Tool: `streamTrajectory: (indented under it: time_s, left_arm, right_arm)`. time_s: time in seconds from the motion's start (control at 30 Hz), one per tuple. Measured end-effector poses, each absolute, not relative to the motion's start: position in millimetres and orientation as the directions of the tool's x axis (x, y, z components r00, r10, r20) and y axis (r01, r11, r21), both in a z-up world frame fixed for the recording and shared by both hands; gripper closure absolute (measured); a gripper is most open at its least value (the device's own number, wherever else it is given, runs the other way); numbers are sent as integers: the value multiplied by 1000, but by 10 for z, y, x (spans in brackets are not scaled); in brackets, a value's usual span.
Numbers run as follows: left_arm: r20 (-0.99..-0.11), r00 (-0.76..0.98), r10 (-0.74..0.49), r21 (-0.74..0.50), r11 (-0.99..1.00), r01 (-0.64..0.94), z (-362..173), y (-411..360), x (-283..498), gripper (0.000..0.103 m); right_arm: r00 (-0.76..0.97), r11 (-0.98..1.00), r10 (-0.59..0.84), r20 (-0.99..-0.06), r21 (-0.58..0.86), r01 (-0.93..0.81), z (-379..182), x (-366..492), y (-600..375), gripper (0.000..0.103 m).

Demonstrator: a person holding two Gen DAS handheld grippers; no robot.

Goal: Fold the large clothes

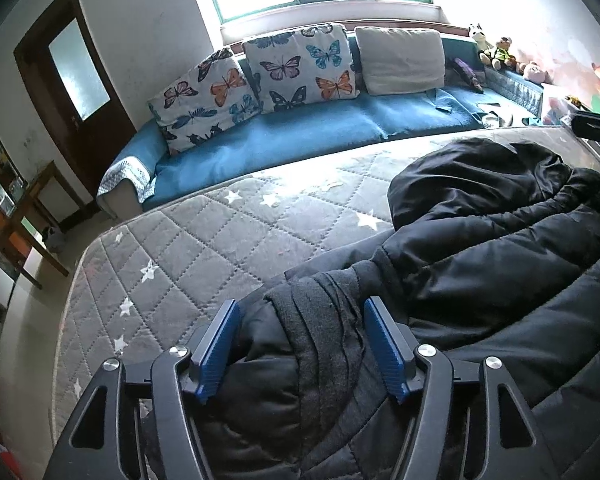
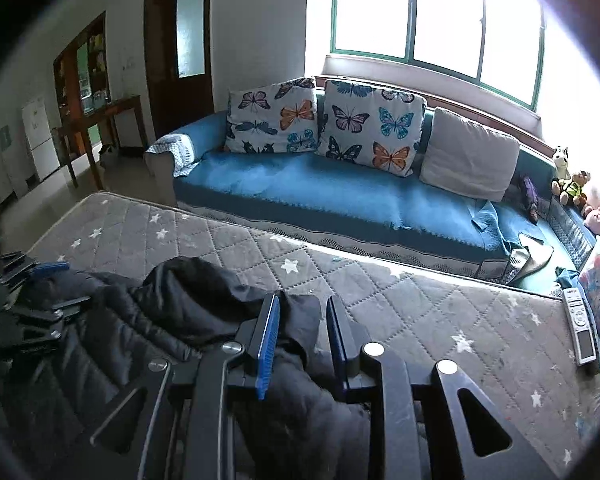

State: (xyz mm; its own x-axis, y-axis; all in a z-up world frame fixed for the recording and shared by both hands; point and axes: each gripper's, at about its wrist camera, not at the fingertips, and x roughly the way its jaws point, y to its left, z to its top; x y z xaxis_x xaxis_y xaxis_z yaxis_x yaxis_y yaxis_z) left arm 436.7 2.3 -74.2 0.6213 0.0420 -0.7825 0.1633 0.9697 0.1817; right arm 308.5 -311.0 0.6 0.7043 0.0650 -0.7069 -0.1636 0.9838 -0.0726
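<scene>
Jacket (image 1: 480, 256) down on the mattress (image 1: 204, 240), both tools working its near edge, one let go, one barely hanging on.

Closest in, the left tool (image 1: 300, 344) stands spread wide around the ribbed cuff (image 1: 320, 320), blue pads clear of the cloth on both sides; that reads as a sleeve laid where it belongs and released. Over at the other end, the right tool (image 2: 302, 336) is nearly closed with a dark fold of the jacket between its pads, though whether they press on it I cannot tell. Beyond the tools the black padded body lies bunched and humped, not yet flat, so I judge the fold only partly done. Farther out, a remote (image 2: 580, 328) sits near the mattress edge, then the blue sofa (image 2: 340, 196) with butterfly cushions (image 2: 372, 128) under the bright window.
</scene>
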Motion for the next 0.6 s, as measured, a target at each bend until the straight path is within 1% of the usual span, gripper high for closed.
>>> streamTrajectory:
  time_s: [0.2, 0.3, 0.37, 0.53, 0.6]
  left_arm:
    - [-783, 620, 46, 180, 971, 156, -757, 81, 4432, 30]
    - [-783, 619, 56, 186, 971, 148, -782, 91, 4468, 27]
    - [-785, 618, 54, 182, 973, 145, -794, 104, 4478, 26]
    - [-790, 611, 53, 175, 974, 143, -823, 131, 4527, 24]
    - [-793, 606, 57, 177, 974, 140, -834, 129, 4558, 24]
  right_arm:
    - [663, 983, 13, -749, -111, -145, -172, 3034, -3230, 76]
    - [634, 993, -17, -773, -86, -78, -278, 3135, -3387, 76]
    - [601, 994, -73, -796, -108, -23, -428, 3246, -3509, 76]
    - [542, 998, -51, -839, -19, 64, -733, 3385, -3756, 76]
    - [532, 997, -51, -845, -17, 70, -774, 3419, -3755, 76]
